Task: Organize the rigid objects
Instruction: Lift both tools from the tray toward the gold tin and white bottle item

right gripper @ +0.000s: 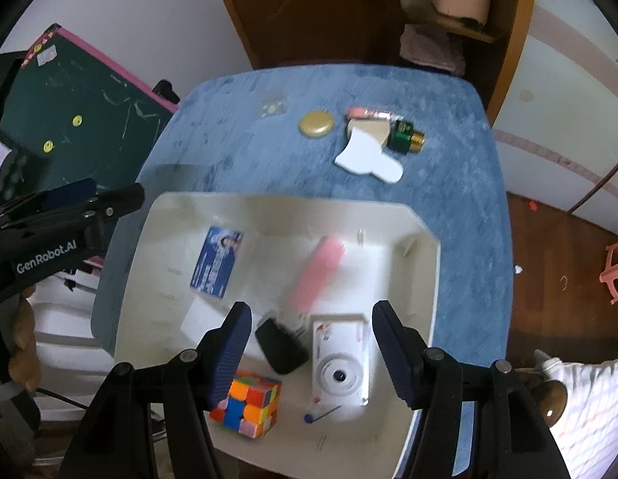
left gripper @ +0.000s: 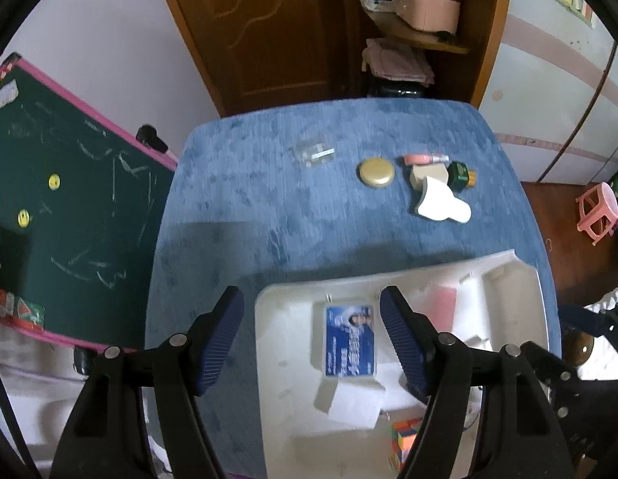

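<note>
Nearest me, both hand-held grippers hang above the white tray (right gripper: 133,271), pointing steeply down with nothing between their blue pads. The right gripper (right gripper: 309,353) stands spread over the tray's near end, where a Rubik's cube (right gripper: 249,405), a black charger-like block (right gripper: 281,345) and a small white camera (right gripper: 341,363) lie side by side, with a blue-tipped pen (right gripper: 319,415) just before the camera. The left gripper (left gripper: 311,339) is likewise spread, empty, above a blue photo card (left gripper: 351,339) lying flat in the tray's left part. A pink bar-shaped thing (right gripper: 319,271), blurred, lies slantwise further in. The tray rests on a table covered in blue cloth (right gripper: 460,183). Beyond its far rim, on the cloth, a white flat cut-out shape (right gripper: 369,155) leans over a beige box (right gripper: 375,129), touching a green bottle with a gold cap (right gripper: 405,139) and a pink tube (right gripper: 367,113); a gold round lid (right gripper: 316,123) sits just to their left, and a clear little bag (right gripper: 273,105) further left. Behind stand a wooden door (left gripper: 269,28) and a chalkboard (left gripper: 69,199).
</note>
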`<state>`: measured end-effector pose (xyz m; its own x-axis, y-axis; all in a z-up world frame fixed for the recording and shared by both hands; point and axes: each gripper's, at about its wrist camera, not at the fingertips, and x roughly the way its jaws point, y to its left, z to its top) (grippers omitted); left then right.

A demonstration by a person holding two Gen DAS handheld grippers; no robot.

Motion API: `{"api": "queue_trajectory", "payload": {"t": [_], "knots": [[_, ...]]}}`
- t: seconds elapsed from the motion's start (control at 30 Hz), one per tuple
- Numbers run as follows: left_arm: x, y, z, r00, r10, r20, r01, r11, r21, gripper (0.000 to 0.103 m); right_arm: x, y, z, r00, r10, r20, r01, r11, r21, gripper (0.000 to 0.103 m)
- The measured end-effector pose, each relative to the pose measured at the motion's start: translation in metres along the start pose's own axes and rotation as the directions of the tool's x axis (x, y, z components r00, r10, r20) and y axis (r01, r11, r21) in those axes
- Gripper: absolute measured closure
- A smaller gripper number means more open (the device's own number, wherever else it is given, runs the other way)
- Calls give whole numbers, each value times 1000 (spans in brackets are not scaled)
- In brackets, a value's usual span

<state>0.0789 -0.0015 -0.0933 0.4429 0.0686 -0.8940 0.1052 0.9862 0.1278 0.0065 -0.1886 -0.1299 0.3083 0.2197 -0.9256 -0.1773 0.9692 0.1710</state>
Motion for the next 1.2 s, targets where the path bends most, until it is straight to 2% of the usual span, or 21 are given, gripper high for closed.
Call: {"api": "queue_trajectory", "payload": {"t": [0.13, 0.3, 0.47, 0.63, 0.9, 1.07, 1.2], "knots": [[-2, 1, 22, 1000, 4, 27, -4, 1000, 24, 29, -6, -10, 16, 999, -17, 27, 17, 1000, 6, 39], [3, -1, 57, 999, -30, 35, 28, 999, 46, 29, -11, -25, 42, 997, -40, 65, 40, 999, 2, 39], [17, -10, 88, 998, -69, 17, 67, 995, 70, 29, -12, -35, 74, 990, -71, 120, 77, 996, -50, 39], [47, -19, 119, 997, -74, -9, 75, 994, 76, 29, 8, -39, 108, 984, -85, 155, 109, 982, -157, 39], [128, -33, 149, 978, -144, -151, 151, 988, 42, 29, 69, -48, 139, 995, -60, 80, 77, 968, -237, 39], [178, -45, 153, 962, -155, -223, 168, 985, 43, 29, 105, -54, 149, 998, -50, 29, 56, 961, -271, 39], [212, -55, 148, 952, -129, -278, 146, 988, 41, 29, 124, -55, 152, 998, -61, -8, 56, 953, -297, 39]]}}
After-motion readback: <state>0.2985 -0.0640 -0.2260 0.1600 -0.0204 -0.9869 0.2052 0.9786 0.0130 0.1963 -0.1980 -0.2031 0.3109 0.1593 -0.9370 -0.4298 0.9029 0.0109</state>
